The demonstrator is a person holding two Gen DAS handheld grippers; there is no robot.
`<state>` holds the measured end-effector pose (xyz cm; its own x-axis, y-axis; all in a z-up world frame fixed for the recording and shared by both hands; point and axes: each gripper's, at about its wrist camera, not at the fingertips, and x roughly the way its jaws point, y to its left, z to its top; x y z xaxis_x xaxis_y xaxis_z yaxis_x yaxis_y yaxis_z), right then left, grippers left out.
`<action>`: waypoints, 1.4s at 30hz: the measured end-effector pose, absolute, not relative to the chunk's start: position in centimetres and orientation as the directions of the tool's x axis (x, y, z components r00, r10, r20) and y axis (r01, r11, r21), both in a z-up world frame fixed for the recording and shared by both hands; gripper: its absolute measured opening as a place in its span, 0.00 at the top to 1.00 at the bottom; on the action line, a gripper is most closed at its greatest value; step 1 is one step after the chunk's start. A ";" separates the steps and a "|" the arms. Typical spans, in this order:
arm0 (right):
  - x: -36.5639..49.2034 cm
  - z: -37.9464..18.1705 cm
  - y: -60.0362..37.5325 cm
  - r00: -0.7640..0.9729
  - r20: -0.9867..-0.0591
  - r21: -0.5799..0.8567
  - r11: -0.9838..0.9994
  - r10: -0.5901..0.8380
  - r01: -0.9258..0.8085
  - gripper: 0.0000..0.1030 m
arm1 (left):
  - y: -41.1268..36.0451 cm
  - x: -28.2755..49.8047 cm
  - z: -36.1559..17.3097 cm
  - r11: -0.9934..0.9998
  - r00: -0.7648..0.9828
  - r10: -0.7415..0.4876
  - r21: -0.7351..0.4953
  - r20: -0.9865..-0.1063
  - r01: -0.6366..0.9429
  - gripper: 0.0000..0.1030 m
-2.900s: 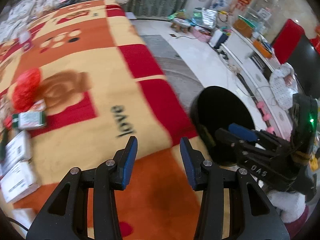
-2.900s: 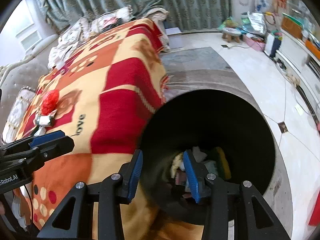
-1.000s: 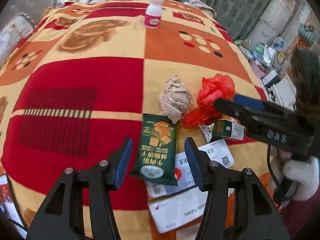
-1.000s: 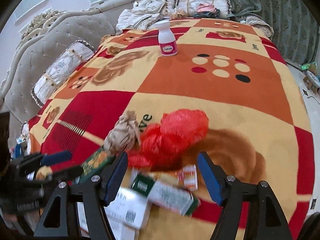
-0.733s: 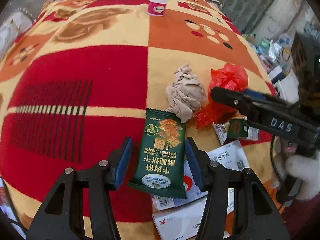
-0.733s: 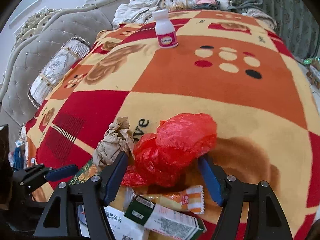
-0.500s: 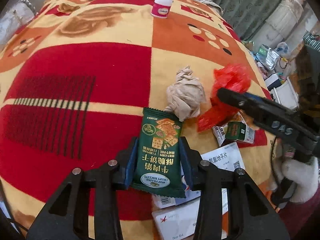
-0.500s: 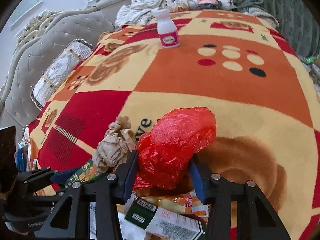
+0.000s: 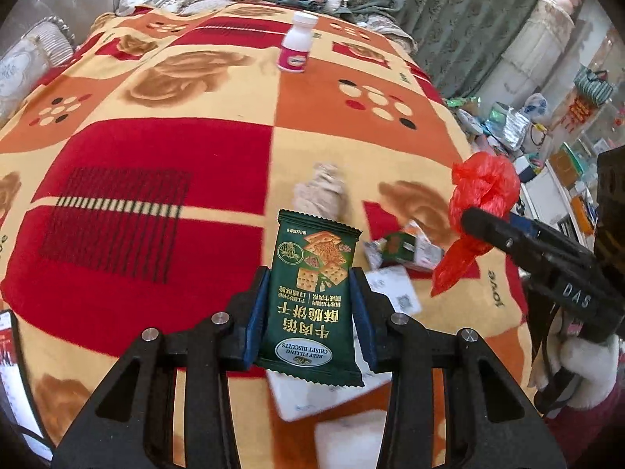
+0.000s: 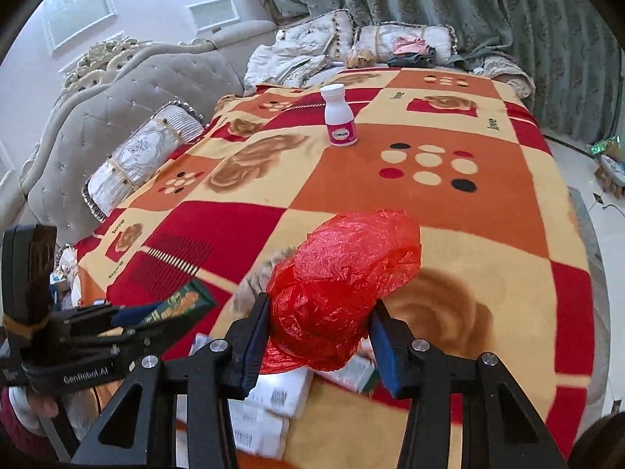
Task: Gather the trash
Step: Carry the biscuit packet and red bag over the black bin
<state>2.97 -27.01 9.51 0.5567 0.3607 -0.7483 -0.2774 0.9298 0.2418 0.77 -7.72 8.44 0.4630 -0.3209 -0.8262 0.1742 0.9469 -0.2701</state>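
Both jaws loaded, trash lifted off the bed

Your left gripper (image 9: pixel 310 322) has its jaws closed on the flat green biscuit wrapper (image 9: pixel 314 293), pinched across its glossy foil sides; your right gripper (image 10: pixel 318 346) has its jaws closed on the crumpled red plastic bag (image 10: pixel 343 289), thin and crinkly, with a loose tail hanging below. Keep both squeezes steady and carry level, since the slick foil may slide and the soft bag may slip out. Beneath them, near the bed's near edge, white paper slips (image 10: pixel 269 402) and a small green carton (image 9: pixel 398 248) lie flat on the plush checked blanket (image 10: pixel 468 219); just beyond, a balled brown paper wad (image 9: pixel 322 193). Toward the far edge a smooth white bottle (image 10: pixel 340 115) stands upright.
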 end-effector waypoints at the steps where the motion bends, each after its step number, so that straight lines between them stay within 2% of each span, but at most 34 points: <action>1: 2.5 9.5 -27.2 0.556 -0.749 0.241 0.930 0.359 -0.276 0.55 | -8.3 0.3 8.5 0.946 0.462 -0.323 -0.267 -0.826 0.183 0.63; 17: -4.1 8.5 -31.2 0.547 -0.777 0.218 0.948 0.311 -0.230 0.55 | -14.9 -2.4 9.4 0.920 0.446 -0.374 -0.266 -0.813 0.287 0.63; 42: -9.6 8.8 -39.8 0.593 -0.776 0.219 0.973 0.217 -0.070 0.55 | -25.6 -4.9 10.2 0.858 0.405 -0.432 -0.230 -0.806 0.459 0.63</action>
<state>-9.61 -39.82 8.84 0.5927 0.2170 -0.7756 -0.0697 0.9732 0.2190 -4.87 -25.61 10.18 0.4048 -0.4320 -0.8059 0.4585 0.8584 -0.2299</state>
